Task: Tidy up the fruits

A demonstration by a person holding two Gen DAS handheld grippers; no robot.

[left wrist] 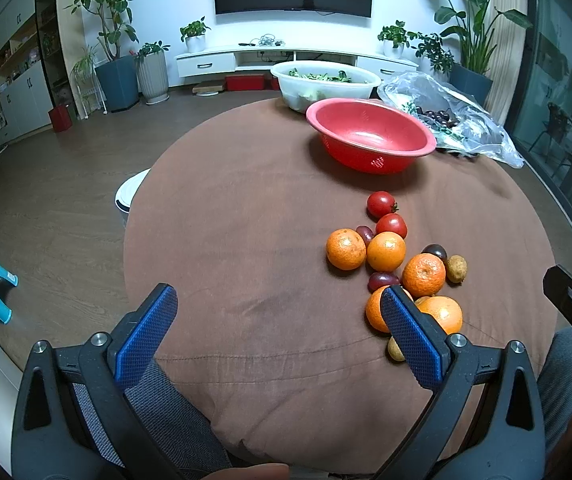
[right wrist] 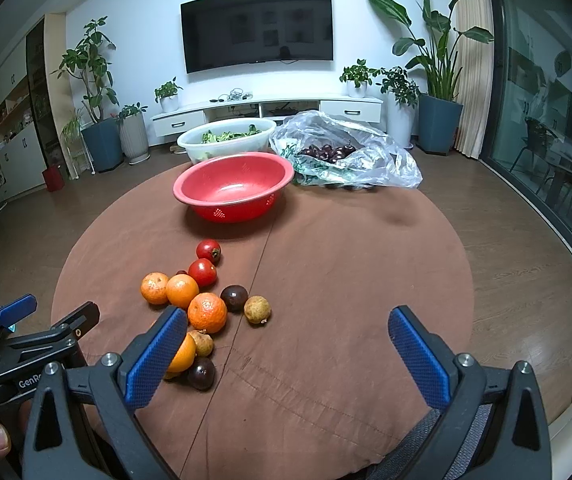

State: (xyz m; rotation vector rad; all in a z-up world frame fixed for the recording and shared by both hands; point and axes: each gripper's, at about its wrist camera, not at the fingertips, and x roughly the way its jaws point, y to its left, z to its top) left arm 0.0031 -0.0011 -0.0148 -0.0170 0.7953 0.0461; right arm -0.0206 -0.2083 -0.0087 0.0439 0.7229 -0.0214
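Both grippers, left gripper and right gripper, stand wide and empty. Advise taking the near orange squarely, then carrying it to the far red colander.

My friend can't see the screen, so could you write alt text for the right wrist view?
Open blue-padded tool hovers over a round brown-clothed table with loose oranges, tomatoes and small dark fruits. Farther back sit an empty red bowl, a white bowl of greens and a plastic bag.
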